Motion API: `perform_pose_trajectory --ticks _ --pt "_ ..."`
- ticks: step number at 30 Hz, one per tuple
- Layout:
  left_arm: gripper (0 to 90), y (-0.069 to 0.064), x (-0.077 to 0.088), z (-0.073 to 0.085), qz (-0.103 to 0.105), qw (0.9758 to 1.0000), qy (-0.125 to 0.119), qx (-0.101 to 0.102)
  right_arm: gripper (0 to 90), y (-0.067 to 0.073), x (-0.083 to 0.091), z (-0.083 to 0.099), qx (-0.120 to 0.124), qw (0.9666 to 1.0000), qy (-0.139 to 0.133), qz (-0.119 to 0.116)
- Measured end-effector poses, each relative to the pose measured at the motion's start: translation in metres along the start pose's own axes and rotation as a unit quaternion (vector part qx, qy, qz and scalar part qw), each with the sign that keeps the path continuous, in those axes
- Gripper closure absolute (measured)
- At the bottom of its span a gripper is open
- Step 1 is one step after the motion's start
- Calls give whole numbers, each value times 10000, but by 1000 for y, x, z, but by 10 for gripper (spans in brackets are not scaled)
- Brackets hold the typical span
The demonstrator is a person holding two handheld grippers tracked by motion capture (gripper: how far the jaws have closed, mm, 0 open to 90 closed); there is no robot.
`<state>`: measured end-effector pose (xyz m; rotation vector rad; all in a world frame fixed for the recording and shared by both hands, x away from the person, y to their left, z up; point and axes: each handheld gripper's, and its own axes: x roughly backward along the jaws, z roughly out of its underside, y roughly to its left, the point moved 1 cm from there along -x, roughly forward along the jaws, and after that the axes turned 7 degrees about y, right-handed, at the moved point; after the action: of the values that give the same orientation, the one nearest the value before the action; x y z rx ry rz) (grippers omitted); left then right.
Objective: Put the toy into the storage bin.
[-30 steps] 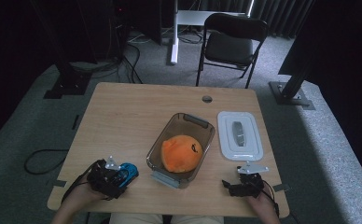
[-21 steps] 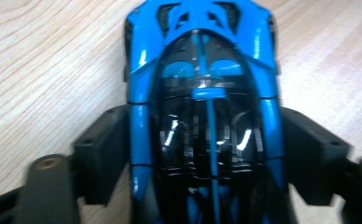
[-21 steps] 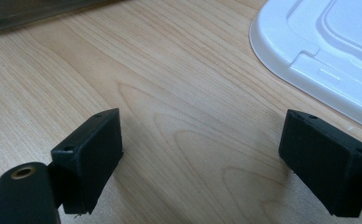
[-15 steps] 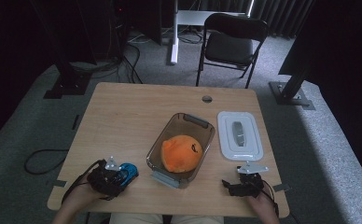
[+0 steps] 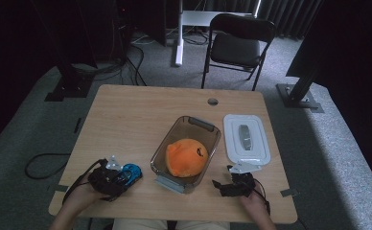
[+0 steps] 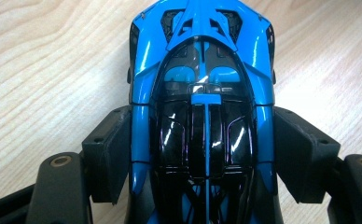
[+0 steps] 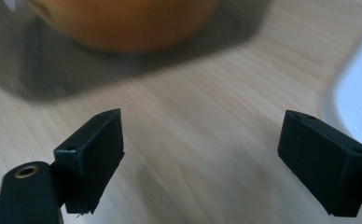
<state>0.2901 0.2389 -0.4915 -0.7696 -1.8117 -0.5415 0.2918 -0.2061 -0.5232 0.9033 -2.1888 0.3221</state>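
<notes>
While closing, left hand-held gripper [image 6: 202, 158] flanks toy car [image 6: 202, 93]

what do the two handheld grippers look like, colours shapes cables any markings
Both are black. The left gripper has blocky matte fingers on rounded black arms with a brass-coloured rivet. The right gripper has the same wedge-shaped black fingers and brass rivet. From above, the right gripper carries a grey three-cornered plate, and dark cables trail from each. No markings are legible.
</notes>
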Motion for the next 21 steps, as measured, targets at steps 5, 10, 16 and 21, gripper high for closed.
perform_pose_trajectory --ticks 5,10,16,21 --pt "290 3 4 -2 36 10000 -31 32 139 11 -9 -18 -15 9997 -175 -174" --pt "290 7 13 -4 38 10000 -66 34 136 21 -15 -25 42 9993 -232 -307" --pt "290 16 26 -4 40 9999 -110 94 125 31 -23 -26 39 9993 -238 -270" --pt "290 20 40 -8 -72 9998 -156 55 122 41 -30 -30 86 9995 -234 -182"
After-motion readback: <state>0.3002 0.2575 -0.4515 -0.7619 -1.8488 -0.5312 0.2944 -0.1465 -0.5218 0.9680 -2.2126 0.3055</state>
